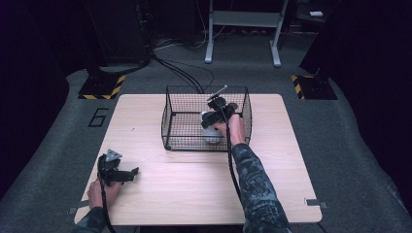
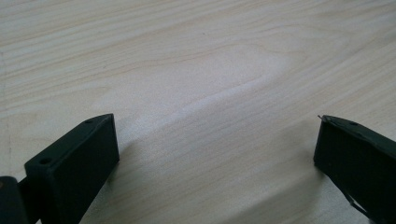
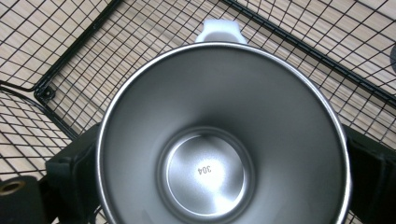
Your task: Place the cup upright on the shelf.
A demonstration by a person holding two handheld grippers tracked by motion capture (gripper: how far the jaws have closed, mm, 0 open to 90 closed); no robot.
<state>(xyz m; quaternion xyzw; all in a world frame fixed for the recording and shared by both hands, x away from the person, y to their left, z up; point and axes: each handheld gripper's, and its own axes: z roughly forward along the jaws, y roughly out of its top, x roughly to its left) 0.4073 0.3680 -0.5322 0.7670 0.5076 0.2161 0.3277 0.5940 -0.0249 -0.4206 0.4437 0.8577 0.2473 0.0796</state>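
Right gripper (image 1: 212, 127), a black two-jaw tool in the person's right hand (image 1: 235, 127), reaches down into the black wire-mesh basket (image 1: 184, 99) and has its jaws set against the two sides of a round stainless-steel cup with a white outer shell and white handle (image 3: 223, 135), so the cup sits clamped between them; in the right gripper view the cup's mouth faces the camera, its shiny inside shows a stamped "304" on the bottom, the white handle (image 3: 218, 30) points away toward the basket's wire wall, and the mesh floor and a basket corner lie behind it. From the high view the cup (image 1: 212, 135) is in the basket's near right part, close to the near wall, whether it rests on the mesh floor or is held just above it cannot be told. The basket stands at the far middle of the light wooden table (image 1: 272, 160). Well apart, at the near left corner of the table, the left gripper (image 1: 127, 174) rests low over the wood in the person's left hand (image 1: 103, 191), its jaws spread wide with bare tabletop (image 2: 201, 84) between them and nothing held
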